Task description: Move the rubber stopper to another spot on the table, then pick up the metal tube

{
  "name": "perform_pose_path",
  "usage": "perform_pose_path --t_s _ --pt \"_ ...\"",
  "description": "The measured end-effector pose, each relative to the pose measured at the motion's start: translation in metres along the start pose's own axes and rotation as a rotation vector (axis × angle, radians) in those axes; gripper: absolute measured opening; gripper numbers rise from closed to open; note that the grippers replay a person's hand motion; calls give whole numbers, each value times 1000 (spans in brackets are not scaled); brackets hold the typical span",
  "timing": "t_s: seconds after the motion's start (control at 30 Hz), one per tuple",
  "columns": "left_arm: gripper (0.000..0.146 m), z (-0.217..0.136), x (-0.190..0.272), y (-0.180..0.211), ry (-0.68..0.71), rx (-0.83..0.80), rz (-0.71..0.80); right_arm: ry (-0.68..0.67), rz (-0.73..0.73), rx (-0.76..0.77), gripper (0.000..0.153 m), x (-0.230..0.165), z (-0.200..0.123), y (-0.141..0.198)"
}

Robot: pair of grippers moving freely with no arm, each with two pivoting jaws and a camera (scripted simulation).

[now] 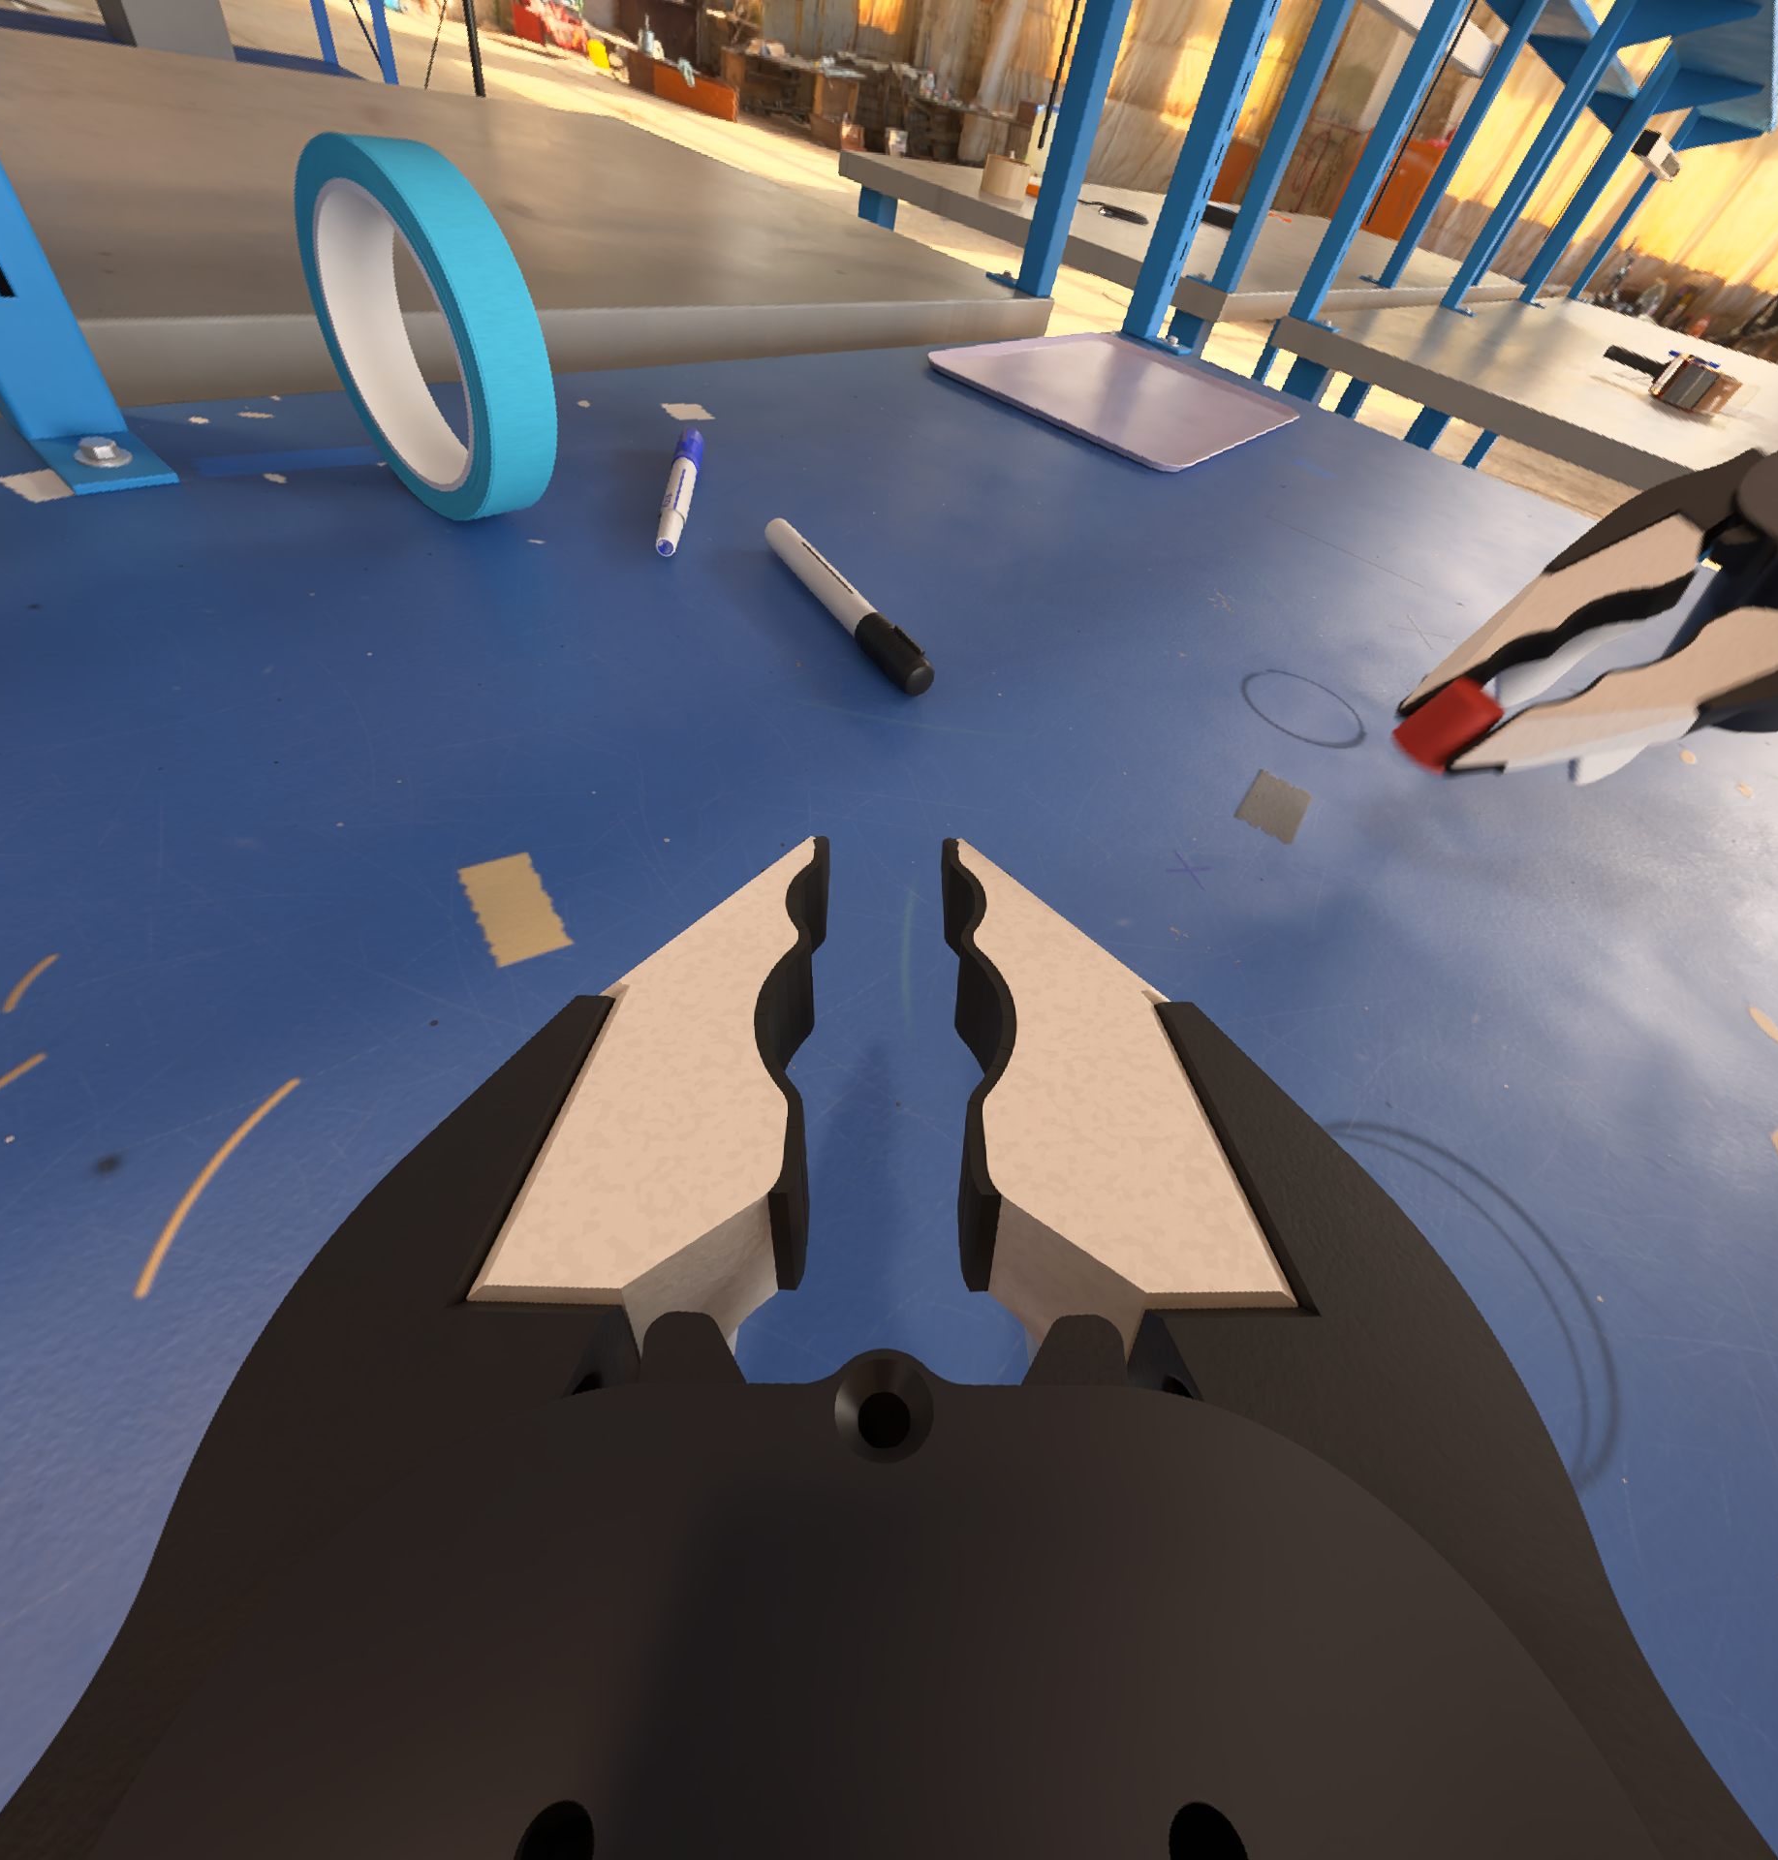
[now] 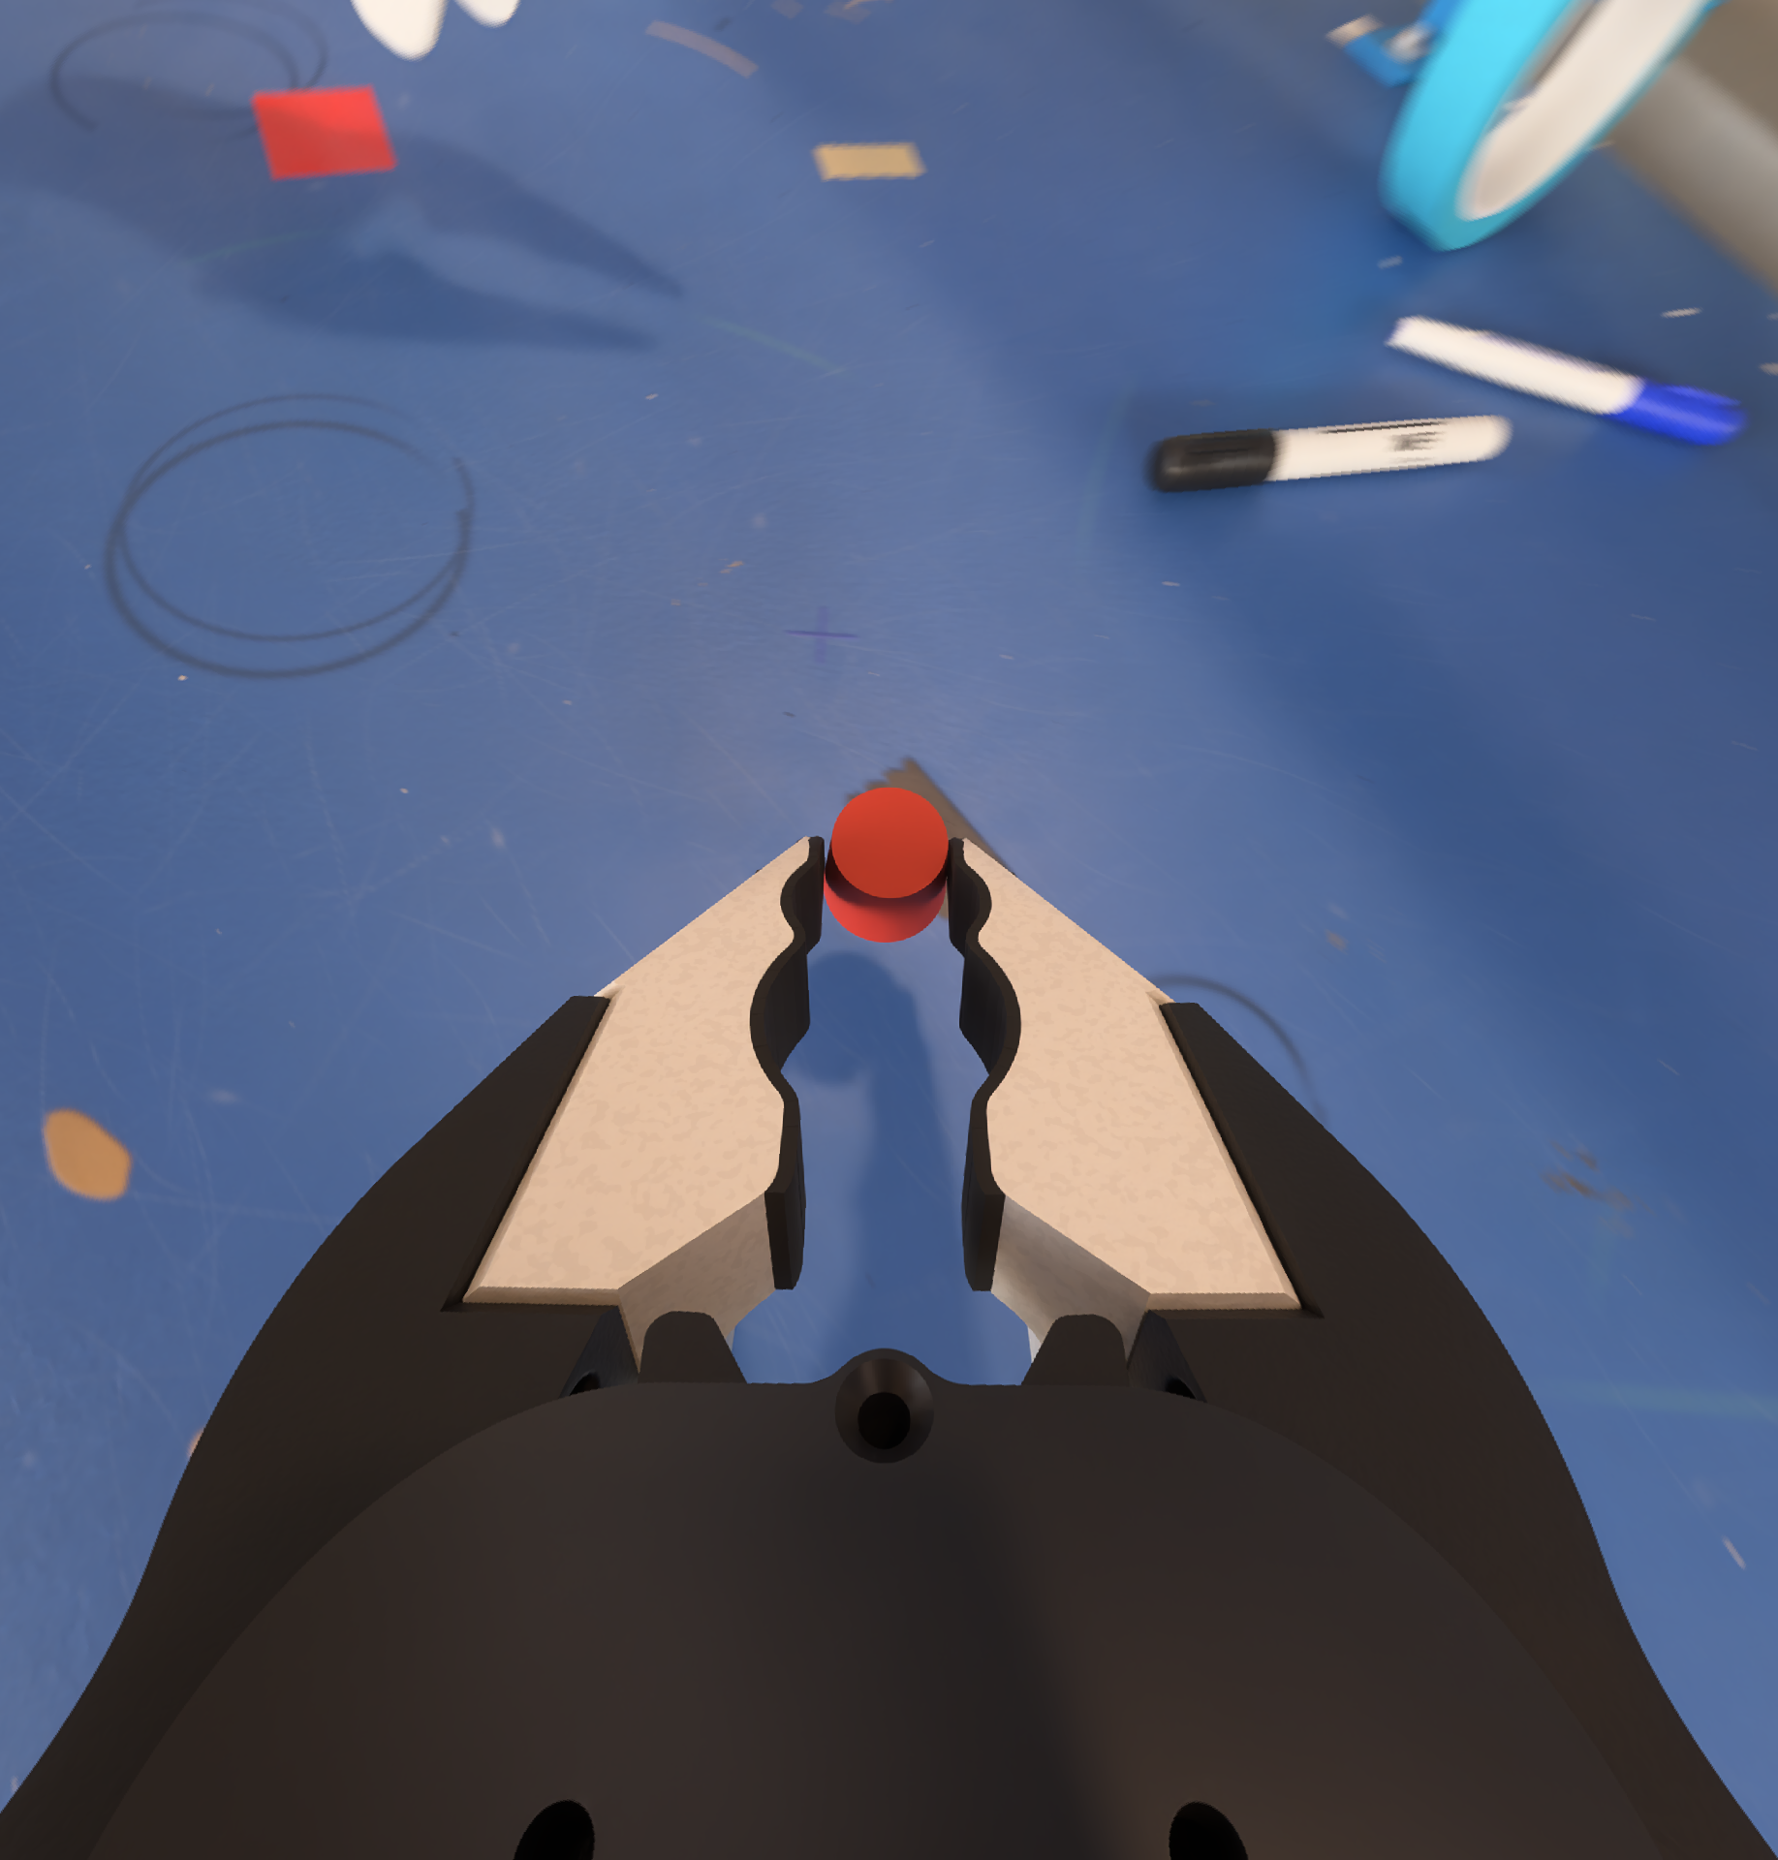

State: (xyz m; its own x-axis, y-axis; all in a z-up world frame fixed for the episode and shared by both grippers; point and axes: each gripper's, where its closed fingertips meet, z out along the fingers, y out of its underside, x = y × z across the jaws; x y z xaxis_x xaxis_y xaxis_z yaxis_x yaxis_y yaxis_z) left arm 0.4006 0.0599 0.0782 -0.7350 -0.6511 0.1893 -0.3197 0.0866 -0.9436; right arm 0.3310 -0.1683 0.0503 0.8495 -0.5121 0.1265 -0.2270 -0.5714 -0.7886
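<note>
My right gripper [image 2: 884, 856] is shut on a red rubber stopper [image 2: 887, 845], pinched at the fingertips just over the blue table [image 2: 462, 906]. In the left wrist view this gripper [image 1: 1438, 737] comes in from the right edge with the stopper [image 1: 1450, 717] at its tips. My left gripper [image 1: 884, 850] is open and empty, low over the table and well left of the stopper. No metal tube shows in either view.
A blue tape roll [image 1: 431, 322] stands on edge at the far left. A blue-capped marker [image 1: 679, 491] and a black-capped marker [image 1: 849, 604] lie mid-table. A grey tray [image 1: 1116, 403] lies at the far edge by blue rack posts [image 1: 1066, 151]. A flat red square [image 2: 323, 131] marks the table.
</note>
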Motion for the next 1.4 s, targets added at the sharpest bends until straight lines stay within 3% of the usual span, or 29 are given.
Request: perform_pose_path --t_s 0.2,0.53,0.57,0.63,0.7,0.87,0.97,1.07,1.23,1.4 --pt "22 0 1 0 3 1 6 -103 -23 -113 24 -22 48 -3" --pt "22 0 3 0 8 0 8 -92 -48 -173 24 -22 58 2" --pt "22 0 3 0 9 1 6 -80 -42 -161 24 -20 55 1" --pt "22 0 3 0 10 2 4 -39 -22 -130 39 -11 38 -2" --pt "22 0 3 0 12 1 3 55 9 -139 40 9 7 9" --pt "22 2 4 2 19 -9 9 383 177 -279 41 72 -92 101" --pt "22 3 4 3 15 -19 18 435 302 -244 42 82 -123 132" --pt "22 3 3 3 11 -22 17 433 343 -206 42 79 -125 138" --pt "22 2 2 3 5 -19 13 374 303 -175 40 73 -99 119" --pt "22 1 1 2 4 -14 11 229 276 -184 35 53 -80 100"
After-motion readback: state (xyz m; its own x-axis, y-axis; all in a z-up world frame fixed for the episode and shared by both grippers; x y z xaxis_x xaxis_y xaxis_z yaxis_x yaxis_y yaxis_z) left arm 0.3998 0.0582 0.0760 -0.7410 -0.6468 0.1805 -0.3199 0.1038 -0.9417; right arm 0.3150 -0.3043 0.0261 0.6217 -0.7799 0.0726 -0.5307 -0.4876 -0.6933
